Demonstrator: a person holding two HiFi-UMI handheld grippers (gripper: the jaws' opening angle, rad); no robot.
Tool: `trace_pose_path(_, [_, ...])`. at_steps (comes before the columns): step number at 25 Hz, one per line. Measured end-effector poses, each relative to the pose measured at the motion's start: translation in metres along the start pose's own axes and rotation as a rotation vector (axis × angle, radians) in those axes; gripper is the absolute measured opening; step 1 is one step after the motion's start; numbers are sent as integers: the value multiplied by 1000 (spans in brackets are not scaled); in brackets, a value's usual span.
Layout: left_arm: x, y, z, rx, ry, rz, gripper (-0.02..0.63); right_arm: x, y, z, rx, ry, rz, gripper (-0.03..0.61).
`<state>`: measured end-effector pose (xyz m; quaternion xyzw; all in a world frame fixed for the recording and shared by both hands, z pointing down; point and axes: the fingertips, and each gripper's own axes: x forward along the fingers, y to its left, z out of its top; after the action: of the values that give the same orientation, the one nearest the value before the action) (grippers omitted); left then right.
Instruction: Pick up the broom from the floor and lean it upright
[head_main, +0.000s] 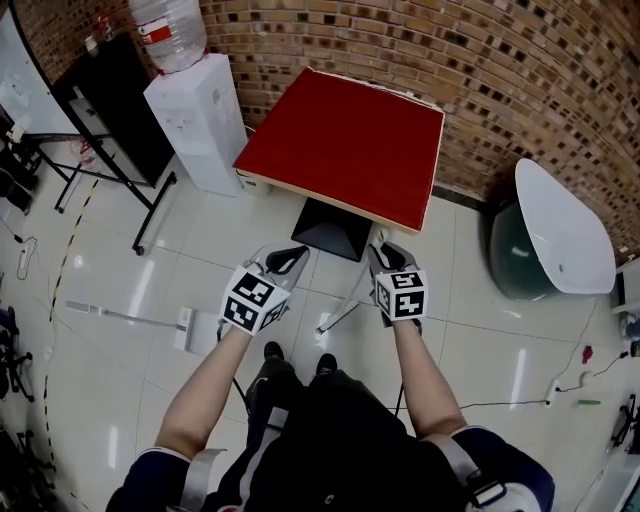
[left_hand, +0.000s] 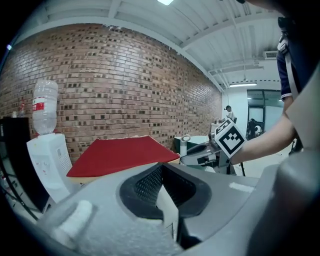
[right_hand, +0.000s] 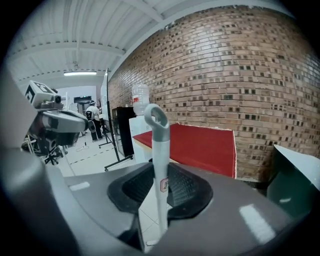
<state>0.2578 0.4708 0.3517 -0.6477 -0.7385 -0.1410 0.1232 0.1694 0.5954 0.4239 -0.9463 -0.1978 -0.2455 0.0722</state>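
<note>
My right gripper (head_main: 386, 256) is shut on the broom (head_main: 345, 306), a thin white handle. In the head view the handle slants from the jaws down and left to its lower end (head_main: 321, 327) on the tiles. In the right gripper view the handle (right_hand: 160, 155) stands upright between the pads (right_hand: 182, 187), with its grey hanging loop (right_hand: 156, 118) above them. The left gripper (head_main: 289, 259) is level with the right one, a short way to its left. Its jaws (left_hand: 165, 189) stand a little apart with only floor showing through the gap. Each gripper shows in the other's view.
A red-topped table (head_main: 350, 140) on a black base (head_main: 330, 228) stands just ahead against the brick wall. A white water dispenser (head_main: 195, 120) is at its left. A second long-handled tool (head_main: 130, 318) lies on the floor at left. A green ball under a white shell (head_main: 555, 235) is at right.
</note>
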Motion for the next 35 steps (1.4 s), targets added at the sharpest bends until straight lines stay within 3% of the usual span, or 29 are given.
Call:
trace_pose_path(19, [74, 117, 5, 1, 63, -211, 0, 147, -48, 55, 126, 63, -244, 97])
trace_pose_path(25, [90, 125, 1, -20, 75, -251, 0, 156, -41, 58, 103, 61, -254, 109])
trace_pose_path(35, [96, 103, 6, -18, 72, -266, 0, 135, -32, 69, 98, 11, -175, 232])
